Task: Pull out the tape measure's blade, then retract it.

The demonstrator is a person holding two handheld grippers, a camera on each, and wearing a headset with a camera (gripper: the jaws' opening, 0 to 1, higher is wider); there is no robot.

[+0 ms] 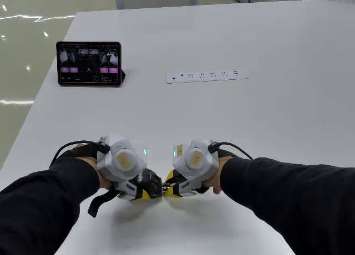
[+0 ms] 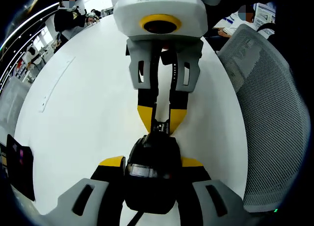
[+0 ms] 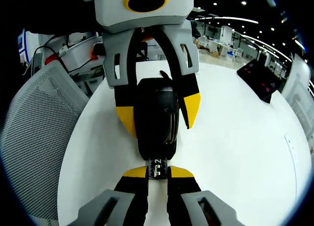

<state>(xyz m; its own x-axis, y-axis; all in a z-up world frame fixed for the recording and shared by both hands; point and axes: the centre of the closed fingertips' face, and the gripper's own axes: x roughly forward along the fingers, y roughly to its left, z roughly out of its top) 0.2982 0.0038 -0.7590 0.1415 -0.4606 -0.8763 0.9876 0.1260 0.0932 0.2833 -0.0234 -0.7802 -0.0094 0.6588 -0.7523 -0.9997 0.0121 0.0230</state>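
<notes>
Left gripper (image 2: 151,163) clamped on black plastic tape measure case (image 2: 149,184). Right gripper (image 3: 158,174) pinched shut on blade tip (image 3: 158,166), barely out. Pull probably starting. Next: draw grippers steadily apart.

The table (image 1: 222,116) is smooth, matt white, while the floor (image 1: 28,44) at the upper left of the head view is glossy and mirrors the ceiling lights. The tape measure (image 3: 157,120) has a shiny black plastic case, and its blade (image 3: 157,165) looks like thin painted metal with printed numbers. The left gripper (image 2: 152,162) and the right gripper (image 3: 158,173) have matt pale grey plastic shells and yellow tips. The chair (image 2: 267,113) is grey open mesh. The tablet (image 1: 89,62) has a glossy screen, the power strip (image 1: 206,76) is white plastic, and the sleeves (image 1: 288,194) are dark matt cloth.
</notes>
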